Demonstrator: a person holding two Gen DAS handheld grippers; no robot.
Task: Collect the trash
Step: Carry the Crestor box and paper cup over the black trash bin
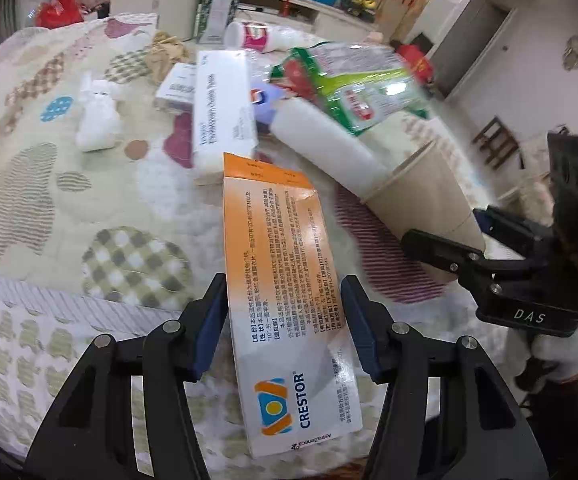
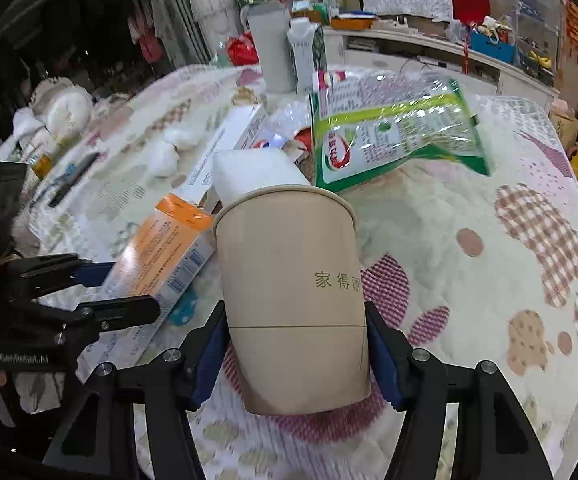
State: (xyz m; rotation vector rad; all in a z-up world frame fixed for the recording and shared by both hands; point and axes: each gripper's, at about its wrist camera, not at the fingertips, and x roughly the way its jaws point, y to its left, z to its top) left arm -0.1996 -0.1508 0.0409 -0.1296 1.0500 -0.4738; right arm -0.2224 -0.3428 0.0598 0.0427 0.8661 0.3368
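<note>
In the left wrist view, a crumpled white tissue (image 1: 98, 120) lies at the upper left on the patterned tablecloth (image 1: 41, 200). Right of it, at upper centre, a long white carton (image 1: 223, 108) lies lengthwise, with a tall milk carton (image 1: 218, 4) standing behind it at the top. At bottom centre the left gripper (image 1: 285, 328) pinches an orange-and-white Crestor medicine box (image 1: 285, 280), its blue pads pressed against both long sides, though the right pad's contact is hard to confirm. Right of centre, a white cylinder (image 1: 325, 140) pokes out of the mouth of a tan paper cup (image 1: 421, 204), with a green snack bag (image 1: 353, 84) behind them at upper right. At the right edge the right gripper (image 1: 455, 236) clamps the cup's base.

In the right wrist view, the left gripper (image 2: 117, 288) enters from the left edge, holding the orange box (image 2: 161, 252) at centre left. At bottom centre the right gripper (image 2: 297, 360) squeezes the paper cup (image 2: 293, 292), one pad on each side of its lower wall; the cup tilts away, its rim toward the frame's middle with the white cylinder (image 2: 255, 172) in it. The green bag (image 2: 397, 136) lies at upper right of centre on the cloth (image 2: 469, 200).
</note>
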